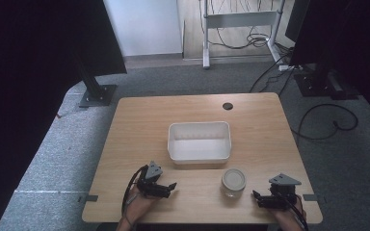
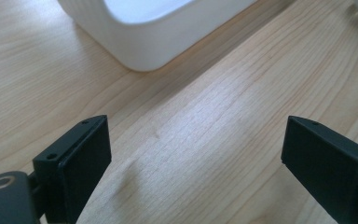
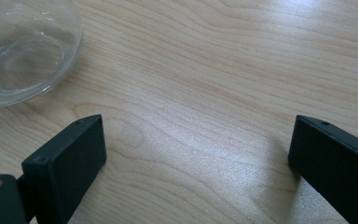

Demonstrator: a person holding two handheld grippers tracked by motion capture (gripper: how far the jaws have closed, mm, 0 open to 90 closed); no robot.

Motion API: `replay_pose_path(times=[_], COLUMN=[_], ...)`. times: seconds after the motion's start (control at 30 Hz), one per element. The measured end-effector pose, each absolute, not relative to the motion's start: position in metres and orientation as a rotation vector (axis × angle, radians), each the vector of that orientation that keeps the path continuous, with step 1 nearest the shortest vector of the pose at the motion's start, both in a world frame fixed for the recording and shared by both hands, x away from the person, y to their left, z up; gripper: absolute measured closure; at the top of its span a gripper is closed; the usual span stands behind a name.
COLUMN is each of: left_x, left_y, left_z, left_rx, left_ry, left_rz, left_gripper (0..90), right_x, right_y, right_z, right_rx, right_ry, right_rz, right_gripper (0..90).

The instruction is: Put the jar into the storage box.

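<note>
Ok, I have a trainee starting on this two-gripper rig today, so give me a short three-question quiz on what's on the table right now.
1. True or false: the white tub has something lying in it.
2. Which gripper is nearer the glass jar: A) the left gripper, B) the right gripper?
3. Fill in: both grippers' jaws stand ____, with only bare wooden table between them.

Key:
1. False: the high view shows its inside bare.
2. B: the jar stands just beside the right gripper, and its clear base shows in the right gripper view.
3. Open: both gripper views show a wide gap between the jaws, holding nothing.
</note>
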State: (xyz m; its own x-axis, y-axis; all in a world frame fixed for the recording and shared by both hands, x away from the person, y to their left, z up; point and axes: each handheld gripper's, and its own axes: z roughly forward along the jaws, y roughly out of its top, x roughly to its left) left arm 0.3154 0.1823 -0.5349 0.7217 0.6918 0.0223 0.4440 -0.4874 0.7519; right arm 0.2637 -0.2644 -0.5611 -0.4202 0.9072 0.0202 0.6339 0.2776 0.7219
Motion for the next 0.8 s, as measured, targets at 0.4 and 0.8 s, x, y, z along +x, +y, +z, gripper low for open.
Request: replay_pose_path(times=[0.4, 0.8], left_x=[0.312, 0.307], left_y=[0.168, 0.145], left_z=[-0.527, -0.515], left_rx=[2.171, 2.166], left_ry=[0.795, 0.713], left_rz=[0.400, 0.381], left_gripper=[7.5, 5.7], right_x=[0.264, 0.264], right_y=[-0.264, -0.264], right_z=[-0.561, -0.561], right_rx=[1.391, 1.390], right_ry=[2.156, 2.157], right_rz=[0.937, 0.937], right_gripper=[3.8, 3.8])
